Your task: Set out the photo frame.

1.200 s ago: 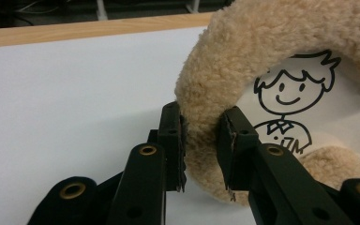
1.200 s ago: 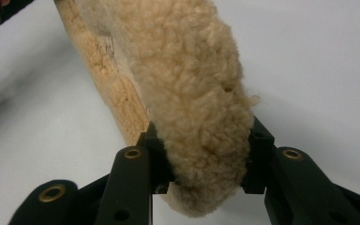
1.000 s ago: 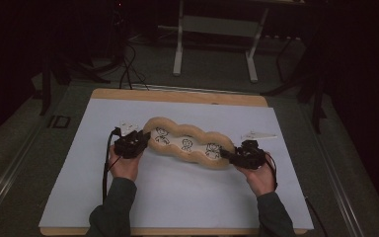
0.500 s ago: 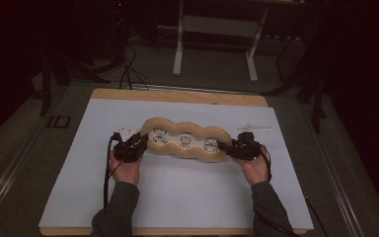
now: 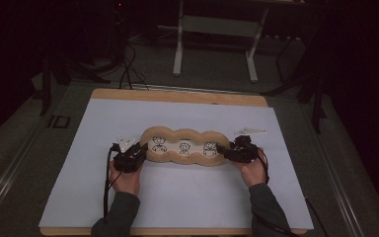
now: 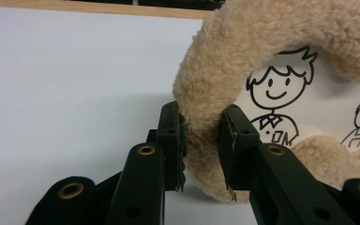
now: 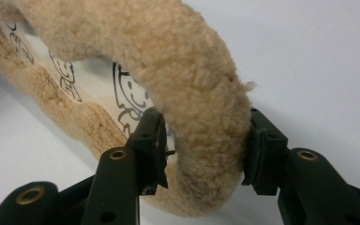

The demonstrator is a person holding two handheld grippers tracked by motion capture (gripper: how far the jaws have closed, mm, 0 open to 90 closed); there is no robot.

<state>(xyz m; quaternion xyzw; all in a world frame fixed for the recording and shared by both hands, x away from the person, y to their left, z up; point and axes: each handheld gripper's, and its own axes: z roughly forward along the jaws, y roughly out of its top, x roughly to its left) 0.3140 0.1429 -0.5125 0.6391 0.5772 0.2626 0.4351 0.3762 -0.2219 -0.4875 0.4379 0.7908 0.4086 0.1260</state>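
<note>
Left hand: your left hand [image 5: 125, 178] comes in from the table's near edge, forearm low, with the left gripper [image 5: 139, 154] at the left end of the fleece cushion [image 5: 183, 147].
Left tongs: clamped on the cushion's plush rim [image 6: 201, 126], both pads pressed into the pile.
Right hand: your right hand [image 5: 252, 170] mirrors it, with the right gripper [image 5: 223, 150] at the cushion's right end.
Right tongs: their jaws have just been opening; the rim [image 7: 206, 122] sits between them, the right pad touching the fleece, the left pad with a small gap.
Cushion place: it lies across the middle of the white sheet [image 5: 103, 123] on the wooden table [image 5: 177, 95].
Hard to see: in the high view the jaw tips are too small to read; the gripper views cut off most of the cushion.
Materials: curly tan fleece border, three-lobed outline, smooth white inner panel with black line-drawn cartoon figures [image 6: 274, 101].
</note>
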